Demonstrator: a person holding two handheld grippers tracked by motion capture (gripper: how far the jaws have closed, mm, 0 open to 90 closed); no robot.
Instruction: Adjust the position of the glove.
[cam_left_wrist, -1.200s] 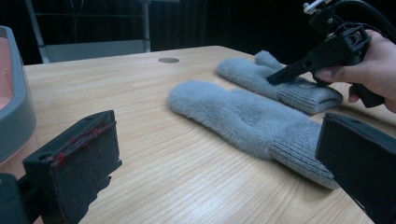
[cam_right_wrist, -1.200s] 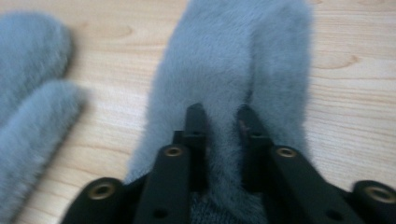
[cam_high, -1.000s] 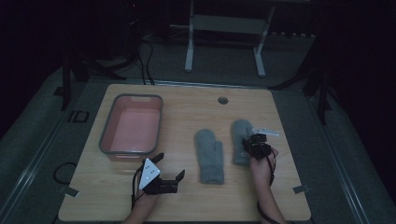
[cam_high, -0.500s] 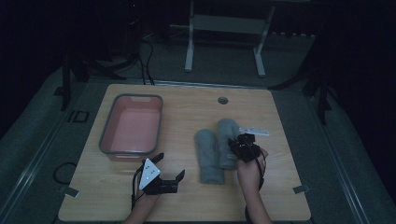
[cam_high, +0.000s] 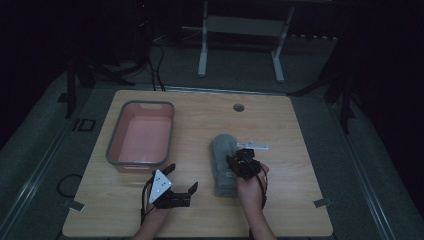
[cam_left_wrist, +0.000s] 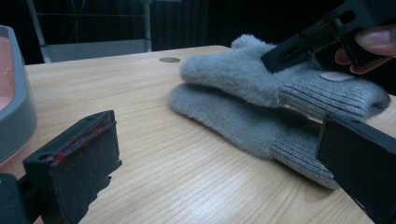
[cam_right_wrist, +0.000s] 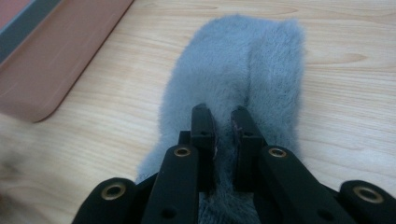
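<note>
Right gripper view is looking down its own black jaws, showing the right gripper (cam_right_wrist: 223, 122) pinching nearly closed on a fold of the upper grey mitten (cam_right_wrist: 243, 70), fleece bunching between the pads; the high view is hiding that grip under the hand. Left gripper view is adding what the others are missing: two mittens are stacking, the upper one lying across the lower mitten (cam_left_wrist: 243, 126), ribbed cuffs pointing toward the person's side. The left gripper (cam_high: 172, 190) is resting near the table's front edge with jaws standing wide apart and nothing between them, the mittens lying just beyond and to its right. Farther off to the left, a pink plastic tub (cam_high: 141, 136) with a grey rim is sitting on the light wooden table (cam_high: 200, 115), well apart from the mittens. Beyond the table, a dim floor and a white metal stand (cam_high: 240, 35) are showing.
</note>
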